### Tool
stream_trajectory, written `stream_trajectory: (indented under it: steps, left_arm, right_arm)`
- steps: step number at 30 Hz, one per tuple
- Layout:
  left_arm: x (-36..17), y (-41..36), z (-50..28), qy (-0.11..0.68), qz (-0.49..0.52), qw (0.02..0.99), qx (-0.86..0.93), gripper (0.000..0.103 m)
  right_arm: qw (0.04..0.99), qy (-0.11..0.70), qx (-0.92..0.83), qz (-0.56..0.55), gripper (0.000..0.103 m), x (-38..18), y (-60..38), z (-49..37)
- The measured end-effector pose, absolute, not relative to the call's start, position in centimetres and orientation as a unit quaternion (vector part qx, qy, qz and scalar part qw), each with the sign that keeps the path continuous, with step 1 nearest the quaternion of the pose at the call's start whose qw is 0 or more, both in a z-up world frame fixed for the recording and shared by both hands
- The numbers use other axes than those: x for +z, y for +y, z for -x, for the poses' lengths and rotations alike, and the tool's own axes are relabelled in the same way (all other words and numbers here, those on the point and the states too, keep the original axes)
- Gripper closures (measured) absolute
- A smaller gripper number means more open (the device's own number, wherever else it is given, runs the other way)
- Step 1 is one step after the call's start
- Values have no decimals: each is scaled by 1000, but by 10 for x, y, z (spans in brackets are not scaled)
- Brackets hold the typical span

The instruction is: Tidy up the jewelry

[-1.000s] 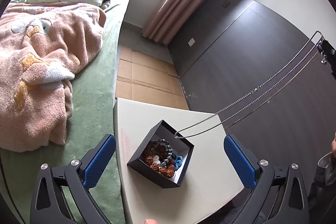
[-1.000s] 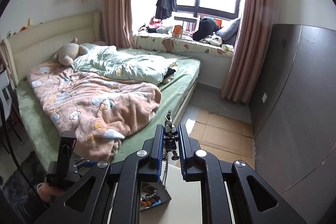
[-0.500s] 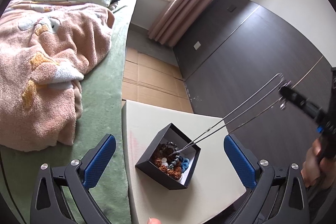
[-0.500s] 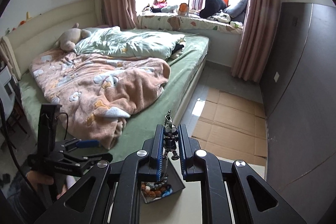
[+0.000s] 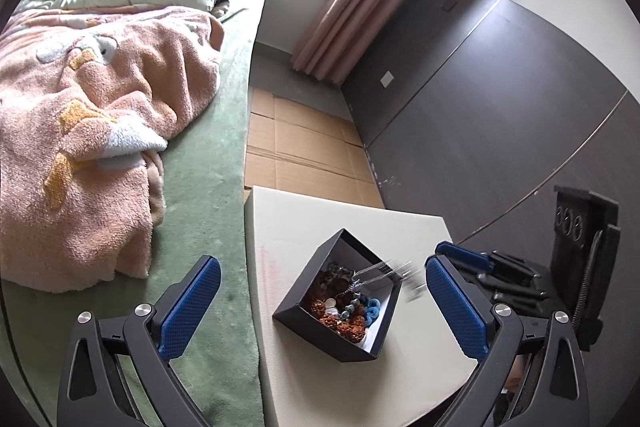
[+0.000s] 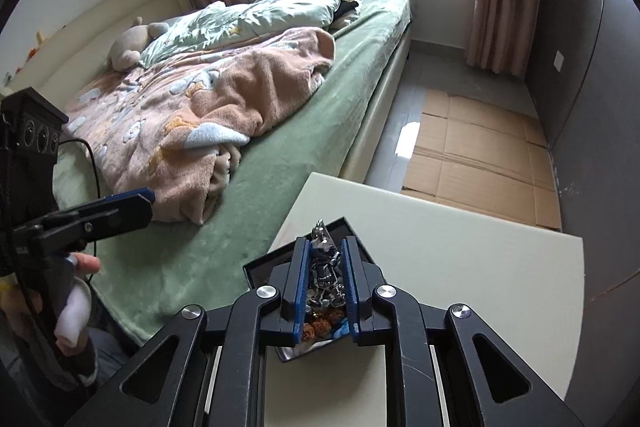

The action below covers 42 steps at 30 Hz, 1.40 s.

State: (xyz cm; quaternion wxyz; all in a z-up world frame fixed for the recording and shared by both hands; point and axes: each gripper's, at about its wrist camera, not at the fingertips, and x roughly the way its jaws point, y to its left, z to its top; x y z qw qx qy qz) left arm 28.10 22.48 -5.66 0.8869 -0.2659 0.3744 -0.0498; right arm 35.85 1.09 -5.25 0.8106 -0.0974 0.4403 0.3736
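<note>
right gripper [image 6: 323, 267] fingers just parting, silver necklace [image 6: 325, 273] loose between, over black box [image 5: 340, 301], frame bottom centre | left gripper [image 5: 324, 301] fingers wide, empty

The white table [image 5: 400, 235] has bare surface all around the black box [image 5: 296, 307], widest toward 12 and 6 o'clock in the left wrist view. The box walls block a low approach; only its open top gives entry, and the right gripper [image 6: 325, 259] hangs there. At 9 o'clock the green bed [image 5: 208, 211] touches the table edge. At 3 o'clock the dark wall panel [image 5: 500, 115] stands near.
</note>
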Motion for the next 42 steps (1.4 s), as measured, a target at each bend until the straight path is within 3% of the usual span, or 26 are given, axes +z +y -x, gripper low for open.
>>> stream_trajectory:
  steps: [2,11,23,42]
  left_arm:
    - [-58,221,-283,377,260,887,-52,1]
    - [-55,192,-289,372,222,900,-47,1]
    - [-31,145,-257,354,178,918,-32,1]
    - [-4,92,-149,317,77,945,-10,1]
  right_arm:
    - [814,439,375,67,50,-63,-2,-361]
    - [827,441,348,6,46,-58,-55,-365]
    - [832,453,319,-26,4,-60,-112,-333]
    - [867,416,272,-34,0,-32,-184,-233]
